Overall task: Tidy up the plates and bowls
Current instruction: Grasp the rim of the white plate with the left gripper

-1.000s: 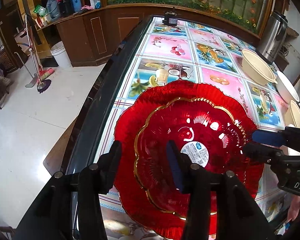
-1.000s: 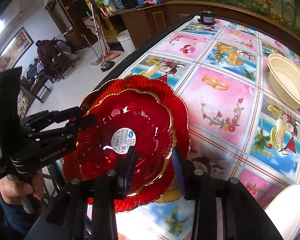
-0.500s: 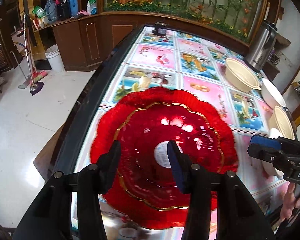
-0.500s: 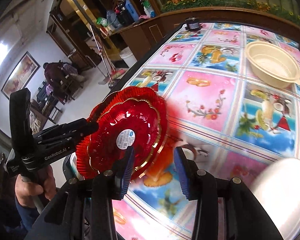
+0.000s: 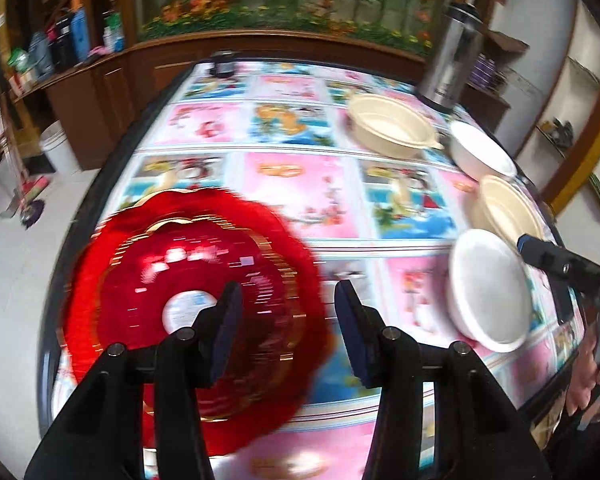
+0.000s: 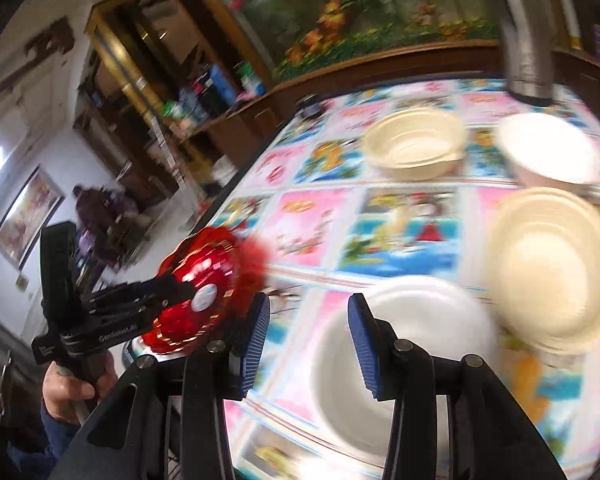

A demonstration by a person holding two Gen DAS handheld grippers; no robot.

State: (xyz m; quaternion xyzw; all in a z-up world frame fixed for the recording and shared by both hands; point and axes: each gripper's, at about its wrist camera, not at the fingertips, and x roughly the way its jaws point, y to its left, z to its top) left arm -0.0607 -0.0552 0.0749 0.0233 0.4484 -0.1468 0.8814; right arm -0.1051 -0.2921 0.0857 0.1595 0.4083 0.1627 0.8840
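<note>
Two stacked red scalloped plates (image 5: 172, 280) with gold rims lie near the table's left edge, blurred; they also show in the right wrist view (image 6: 200, 292). My left gripper (image 5: 286, 328) is open and empty above their right side. My right gripper (image 6: 308, 344) is open and empty above a white bowl (image 6: 384, 360), which also shows in the left wrist view (image 5: 488, 288). A cream bowl (image 6: 552, 268) sits right of it. Another cream bowl (image 6: 414, 144) and a white bowl (image 6: 548, 148) stand farther back.
The table (image 5: 312, 196) has a colourful picture cloth. A steel thermos (image 5: 448, 60) stands at the far right and a small dark jar (image 5: 223, 65) at the far end. The table's dark left edge drops to the floor (image 5: 12, 248).
Both grippers have swung right, away from the red plates, toward the bowls. The right gripper now hangs over the near white bowl. The plates stay on the table.
</note>
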